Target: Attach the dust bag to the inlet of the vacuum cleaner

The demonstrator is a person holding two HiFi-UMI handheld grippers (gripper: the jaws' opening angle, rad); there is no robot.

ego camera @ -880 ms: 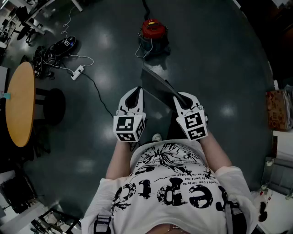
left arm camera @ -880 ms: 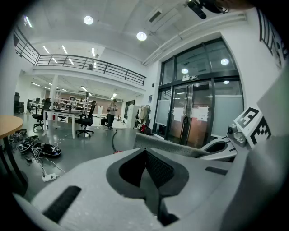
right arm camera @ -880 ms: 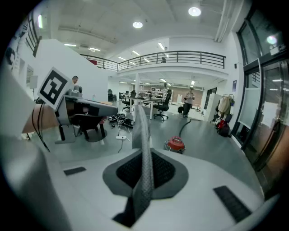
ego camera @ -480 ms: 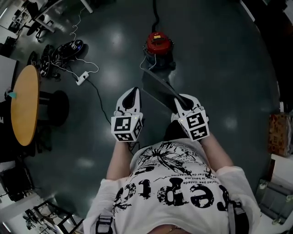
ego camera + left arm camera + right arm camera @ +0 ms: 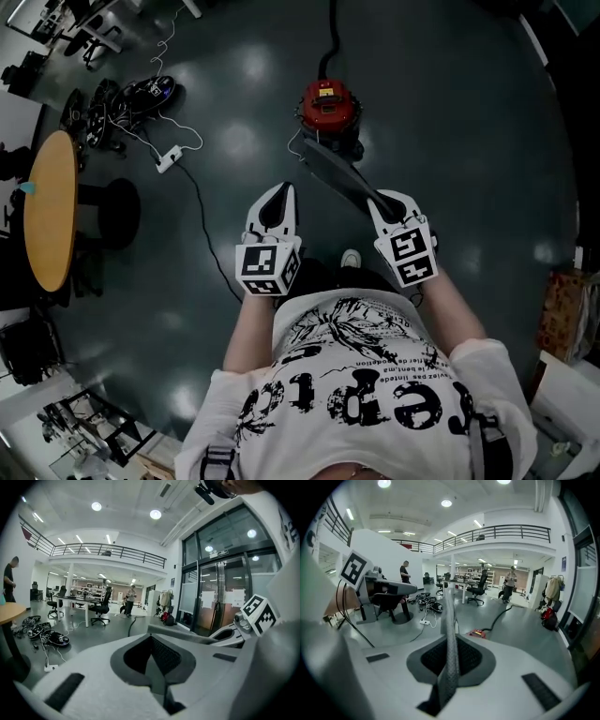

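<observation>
The red vacuum cleaner (image 5: 328,103) stands on the dark floor ahead of me, its black hose (image 5: 330,37) running away from it. The grey dust bag (image 5: 337,176) is a flat sheet stretching from my right gripper (image 5: 384,199) towards the vacuum, its far end close above the vacuum's near side. My right gripper is shut on the bag's near edge; in the right gripper view the bag (image 5: 451,620) stands edge-on between the jaws, with the vacuum (image 5: 478,633) beyond. My left gripper (image 5: 279,190) hangs left of the bag, shut and holding nothing (image 5: 151,638).
A round orange table (image 5: 47,216) and a black stool (image 5: 103,211) stand at the left. A white power strip (image 5: 169,159) with cables and a heap of gear (image 5: 131,98) lie on the floor left of the vacuum. People and office chairs are far off.
The vacuum has come closer and the bag's far end now reaches near it. Both grippers keep their hold and spacing.
</observation>
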